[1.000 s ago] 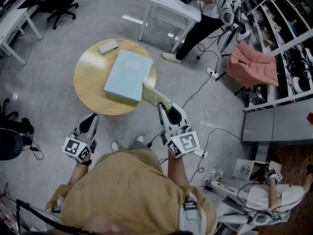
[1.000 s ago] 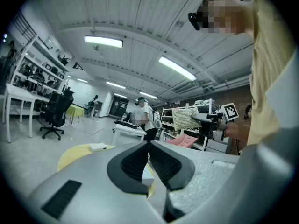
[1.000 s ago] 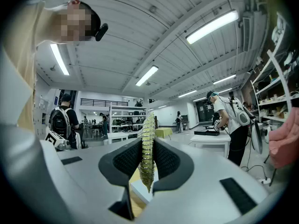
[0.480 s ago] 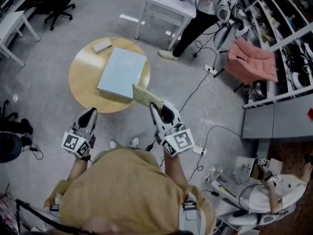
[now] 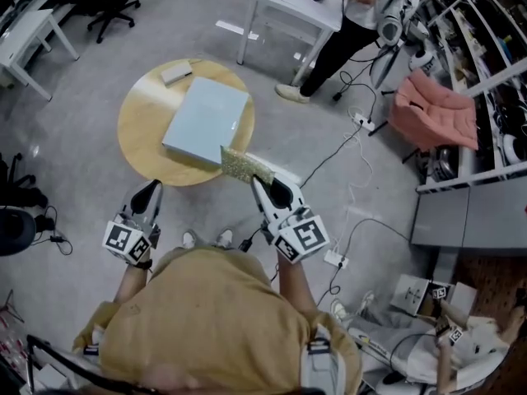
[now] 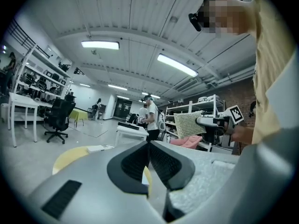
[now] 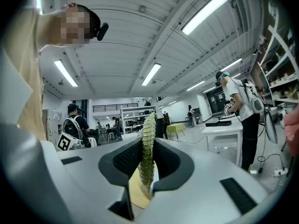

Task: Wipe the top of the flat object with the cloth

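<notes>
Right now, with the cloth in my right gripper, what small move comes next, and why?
Probably ease the right gripper forward and down to lay the cloth on the light blue flat object. The jaws clamp the cloth, which in the head view hangs by the object's near corner, seemingly not yet across its top.

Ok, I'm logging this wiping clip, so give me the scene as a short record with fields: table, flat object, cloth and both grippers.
round table: wooden; small pale item at its far edge
flat object: light blue, lying flat on the round table
cloth: green, its end by the flat object's near corner; contact unclear
right gripper: shut on cloth
left gripper: shut, empty, by the round table's near edge
</notes>
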The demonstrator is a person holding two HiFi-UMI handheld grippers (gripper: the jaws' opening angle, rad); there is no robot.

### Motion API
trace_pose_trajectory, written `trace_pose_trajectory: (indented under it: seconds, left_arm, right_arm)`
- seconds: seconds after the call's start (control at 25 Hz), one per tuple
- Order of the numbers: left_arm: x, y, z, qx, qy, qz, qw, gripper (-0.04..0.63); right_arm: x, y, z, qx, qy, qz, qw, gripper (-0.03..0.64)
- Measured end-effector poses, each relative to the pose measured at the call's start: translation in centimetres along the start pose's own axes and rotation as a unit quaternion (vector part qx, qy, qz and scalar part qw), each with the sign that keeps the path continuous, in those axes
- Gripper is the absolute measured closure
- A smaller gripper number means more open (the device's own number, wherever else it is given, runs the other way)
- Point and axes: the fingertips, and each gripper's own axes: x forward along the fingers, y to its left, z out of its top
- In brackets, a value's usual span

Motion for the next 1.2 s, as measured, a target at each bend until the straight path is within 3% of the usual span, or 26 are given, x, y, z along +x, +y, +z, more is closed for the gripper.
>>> trace_pose_trajectory:
  seconds: [0.68, 1.2]
  left_arm:
    - [0.8, -1.7, -1.1, 0.001, 0.010, 0.041, 0.9991, 0.580]
    - [6.5, 2.4, -0.1, -0.016, -0.006, 0.014, 0.9998, 0.580]
  right_arm:
    - [-1.2, -2.5, -0.5, 0.020, 0.000, 0.035, 0.999, 0.555]
    - [2.6, -5.2, 0.3, 0.001, 0.025, 0.013, 1.000, 0.555]
